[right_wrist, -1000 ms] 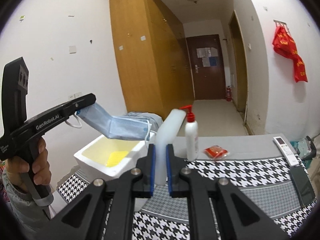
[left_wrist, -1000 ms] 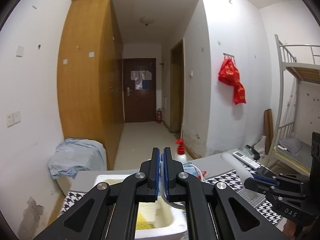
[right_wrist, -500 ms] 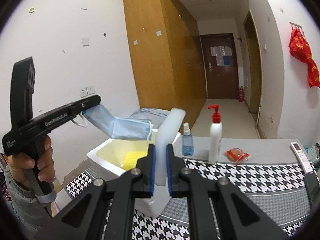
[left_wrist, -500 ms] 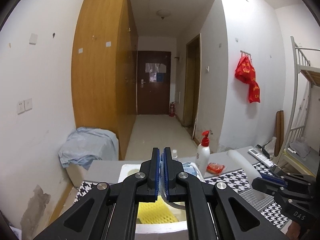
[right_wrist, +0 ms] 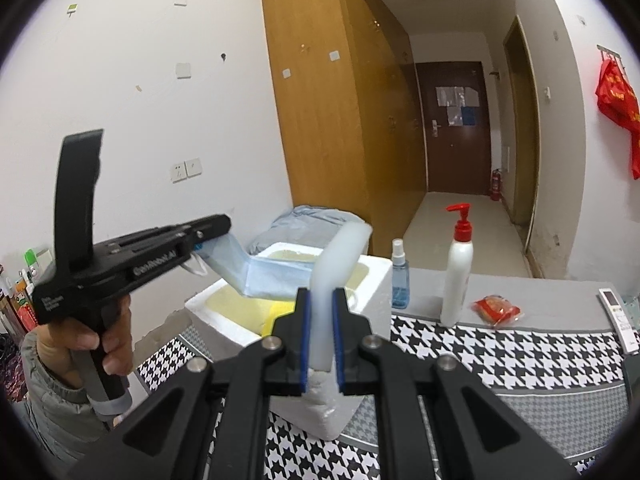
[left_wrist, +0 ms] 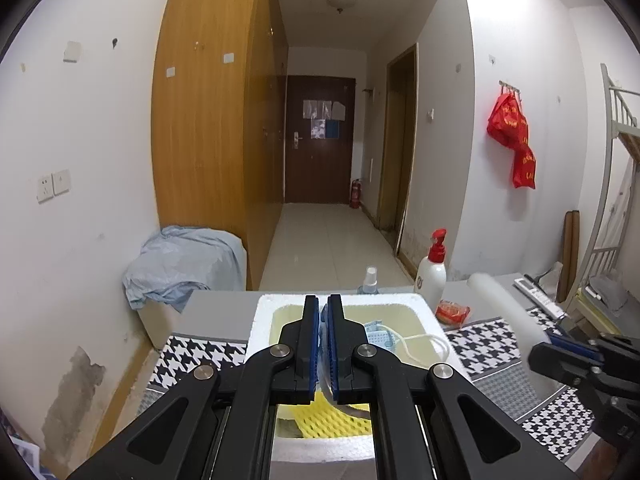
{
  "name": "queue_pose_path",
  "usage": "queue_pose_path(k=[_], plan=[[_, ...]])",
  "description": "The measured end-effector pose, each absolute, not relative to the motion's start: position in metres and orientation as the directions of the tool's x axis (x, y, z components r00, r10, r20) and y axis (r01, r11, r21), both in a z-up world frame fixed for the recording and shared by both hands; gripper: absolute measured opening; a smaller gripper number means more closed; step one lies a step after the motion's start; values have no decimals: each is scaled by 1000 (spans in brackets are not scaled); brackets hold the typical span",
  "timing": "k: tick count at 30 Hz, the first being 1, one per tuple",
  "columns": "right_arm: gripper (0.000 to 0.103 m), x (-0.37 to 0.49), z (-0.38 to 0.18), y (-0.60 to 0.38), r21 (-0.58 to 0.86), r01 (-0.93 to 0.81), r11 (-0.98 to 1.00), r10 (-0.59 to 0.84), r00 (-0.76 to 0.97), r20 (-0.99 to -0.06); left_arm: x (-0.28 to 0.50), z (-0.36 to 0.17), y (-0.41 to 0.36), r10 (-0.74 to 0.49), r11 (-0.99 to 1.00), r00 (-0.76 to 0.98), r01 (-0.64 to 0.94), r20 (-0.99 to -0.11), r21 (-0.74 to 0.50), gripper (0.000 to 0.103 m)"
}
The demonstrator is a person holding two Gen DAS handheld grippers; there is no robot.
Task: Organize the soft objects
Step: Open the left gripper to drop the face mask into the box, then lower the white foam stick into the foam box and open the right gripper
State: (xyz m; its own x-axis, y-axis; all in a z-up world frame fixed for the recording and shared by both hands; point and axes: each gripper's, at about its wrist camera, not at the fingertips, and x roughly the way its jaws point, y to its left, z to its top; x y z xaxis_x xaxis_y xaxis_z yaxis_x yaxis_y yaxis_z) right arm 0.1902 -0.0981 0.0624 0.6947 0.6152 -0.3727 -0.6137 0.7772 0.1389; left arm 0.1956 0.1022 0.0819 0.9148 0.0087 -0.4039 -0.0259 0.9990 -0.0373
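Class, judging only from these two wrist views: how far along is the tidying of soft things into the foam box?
Done: a yellow foam net already lies in the white foam box.
In hand: the left tongs grip a blue face mask above the box; the right tongs grip a white foam strip.
Left: both must still be lowered in and released.

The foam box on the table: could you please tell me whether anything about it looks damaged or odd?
Yes: the foam box looks crumbled at its near corner, just below the right tongs, where the surface is rough and chipped. Its other visible rims look intact.
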Motion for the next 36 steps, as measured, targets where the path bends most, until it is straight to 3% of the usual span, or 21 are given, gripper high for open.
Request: queue_pose_path(k=[6, 7, 9, 10, 11, 15, 24, 36], plan=[[13, 191, 61, -99, 140, -603, 785, 606, 700, -379, 207, 71, 105, 15, 999, 897, -27, -441, -20, 8], [13, 192, 61, -100, 140, -602, 786, 604, 701, -380, 208, 70, 104, 12, 1000, 897, -22, -442, -17, 16], [13, 192, 61, -100, 139, -600, 788, 601, 702, -381, 207, 69, 105, 7, 1000, 897, -18, -442, -21, 45], [13, 193, 61, -99, 138, -597, 790, 599, 703, -383, 205, 69, 106, 7, 999, 902, -21, -431, -29, 68], [13, 193, 61, -99, 138, -596, 791, 597, 704, -385, 204, 70, 107, 12, 999, 909, -29, -417, -33, 82], [13, 194, 59, -99, 139, -594, 793, 595, 703, -390, 196, 72, 110, 36, 998, 924, -52, -380, -31, 102], [13, 195, 58, -93, 140, -592, 794, 592, 701, -396, 183, 75, 114, 33, 997, 930, -54, -367, -48, 102], [13, 200, 60, -72, 111, -599, 793, 586, 699, -409, 162, 74, 139, 120, 988, 929, -146, -350, -50, 102]])
